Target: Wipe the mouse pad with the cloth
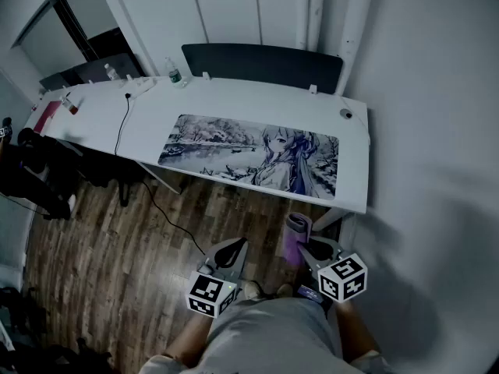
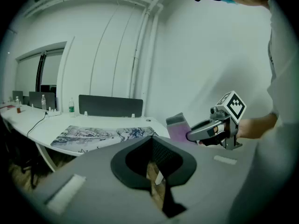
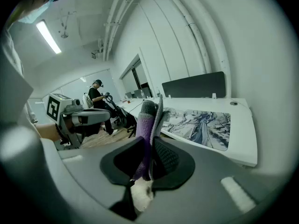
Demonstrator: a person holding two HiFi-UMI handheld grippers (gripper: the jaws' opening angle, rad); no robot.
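1. My right tool (image 3: 152,143) is pinching the cloth (image 3: 148,118). The cloth is soft and fleecy, folded, purple on one face and grey on the other. It stands upright out of the jaws with a rounded, rolled top edge.
2. My left tool (image 2: 153,141) has its jaws pressed together at the tips, with nothing between them. The pads are dark and ribbed.
3. The mouse pad (image 1: 234,146) is a long, flat rectangle printed with a snowy scene and a drawn figure in grey-blue tones. It lies flat on the smooth white table (image 1: 101,115), across the centre of the head view, with its long side running along the table's near edge.
4. In the head view both tools and the cloth sit at lower centre, over the wood-plank floor (image 1: 101,240) and short of the table's near edge. The pad lies higher in the frame, well apart from them, and the cloth does not touch it.
5. Toward the upper left of the table stand a clear bottle (image 1: 175,74) and a thin black cable (image 1: 122,123). A dark panel (image 1: 261,65) runs along the table's far edge.
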